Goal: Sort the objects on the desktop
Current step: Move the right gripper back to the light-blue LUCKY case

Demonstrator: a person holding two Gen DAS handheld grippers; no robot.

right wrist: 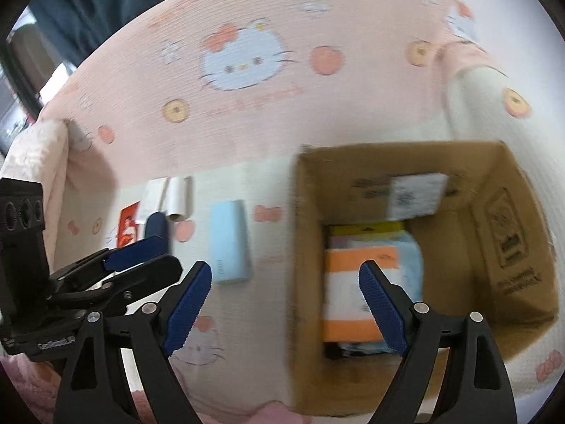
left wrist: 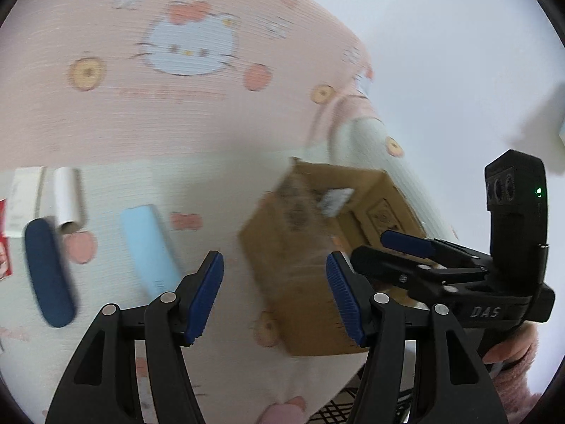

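Observation:
My left gripper stands open with nothing between its blue pads, over the cloth by the near corner of an open cardboard box. To its left lie a light blue case, a dark blue case and a white tube. My right gripper is open and empty above the box's left wall. Inside the box rest an orange-and-white packet, a pale blue item and something yellow. The light blue case lies left of the box.
A pink cartoon-cat cloth covers the surface and rises behind it. A white carton and a red card sit at the far left. A hand in a pink sleeve holds the right gripper. Wire mesh shows below the edge.

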